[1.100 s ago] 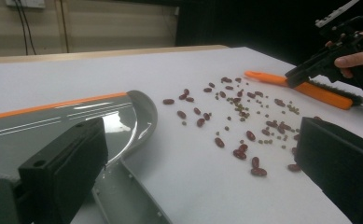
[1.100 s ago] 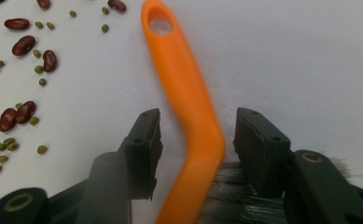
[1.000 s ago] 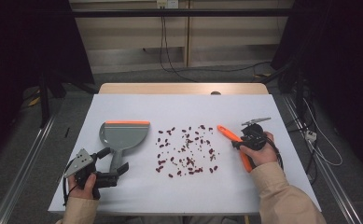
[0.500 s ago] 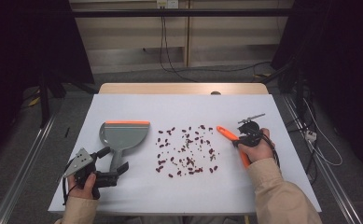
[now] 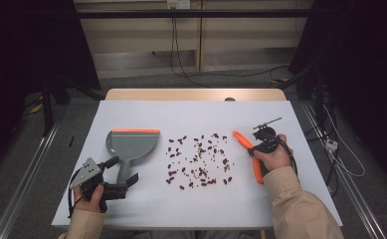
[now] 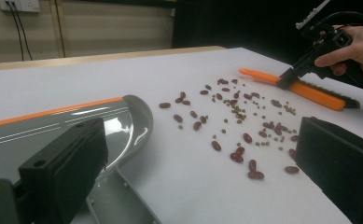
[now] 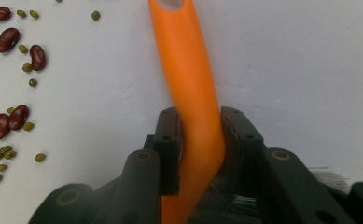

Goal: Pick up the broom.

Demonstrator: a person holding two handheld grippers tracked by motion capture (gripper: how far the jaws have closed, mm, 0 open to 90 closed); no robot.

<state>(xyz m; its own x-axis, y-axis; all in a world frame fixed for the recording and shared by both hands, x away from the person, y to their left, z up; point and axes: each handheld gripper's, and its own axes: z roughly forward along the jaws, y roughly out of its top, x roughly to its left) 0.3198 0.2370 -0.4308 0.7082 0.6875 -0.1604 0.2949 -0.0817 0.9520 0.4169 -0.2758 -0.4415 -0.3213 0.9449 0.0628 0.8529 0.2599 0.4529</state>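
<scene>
White and matte, the desk (image 5: 146,209) carries a scatter of red and green beans (image 5: 198,159) at its middle, a grey dustpan (image 5: 131,144) with an orange lip to their left and an orange brush (image 5: 248,152) to their right. The right gripper (image 7: 198,140) has just been closing, and its fingers (image 7: 170,149) are now clenched on the brush's orange handle, which runs up between them in the right gripper view; a second ago they stood wider around it. The brush lies flat on the desk, just beside the beans, bristles showing dark under the handle. The left gripper (image 5: 119,186) sits at the dustpan's handle with its fingers (image 6: 62,172) released, spread well apart and gripping nothing. With the brush secured, sweeping looks ready to begin, though the dustpan is not yet held to receive the beans.
</scene>
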